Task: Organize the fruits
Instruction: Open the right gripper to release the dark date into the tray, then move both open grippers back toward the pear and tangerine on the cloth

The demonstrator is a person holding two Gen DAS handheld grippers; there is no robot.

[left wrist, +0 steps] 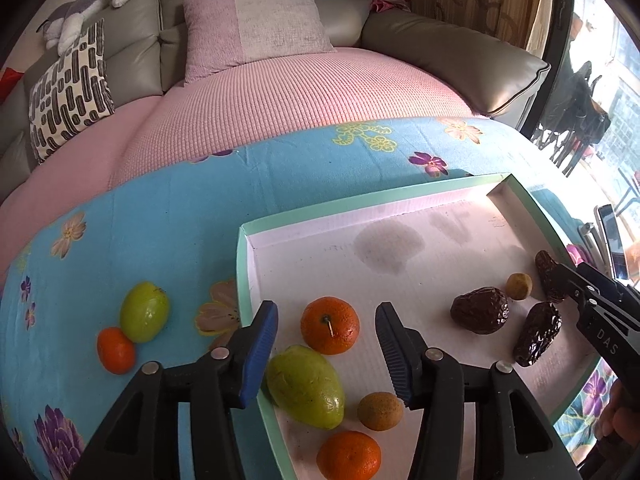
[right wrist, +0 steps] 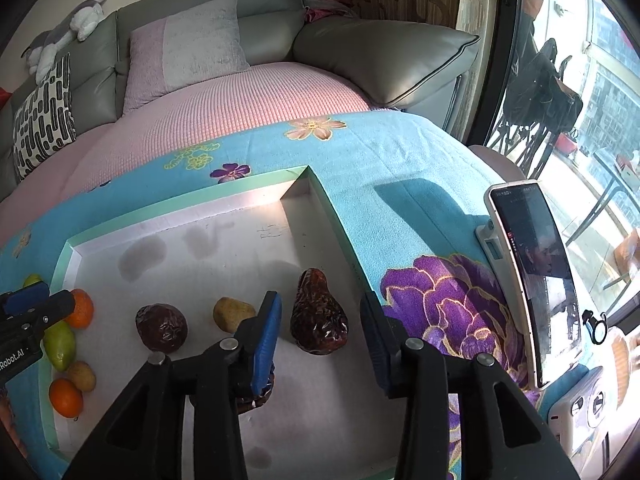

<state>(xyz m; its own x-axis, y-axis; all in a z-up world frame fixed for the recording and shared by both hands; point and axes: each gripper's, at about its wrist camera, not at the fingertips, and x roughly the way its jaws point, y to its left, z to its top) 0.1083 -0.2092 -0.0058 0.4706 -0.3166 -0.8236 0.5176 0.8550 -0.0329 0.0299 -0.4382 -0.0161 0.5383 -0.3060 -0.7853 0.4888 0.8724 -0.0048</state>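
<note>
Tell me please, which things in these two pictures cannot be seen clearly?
- Right wrist view: one date is mostly hidden behind the blue pad of the right gripper.
- Left wrist view: the bottom orange is partly cut by the picture edge.
- Right wrist view: the phone screen is too blurred to read.

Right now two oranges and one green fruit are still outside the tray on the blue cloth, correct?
Not quite. Only one orange lies outside the tray, touching the green fruit on the blue cloth. The left wrist view shows this.

Grey sofa [left wrist: 460,44] behind | pink cushion [left wrist: 256,20] on it | patterned pillow [left wrist: 70,88] left | phone [right wrist: 536,276] propped upright, right
</note>
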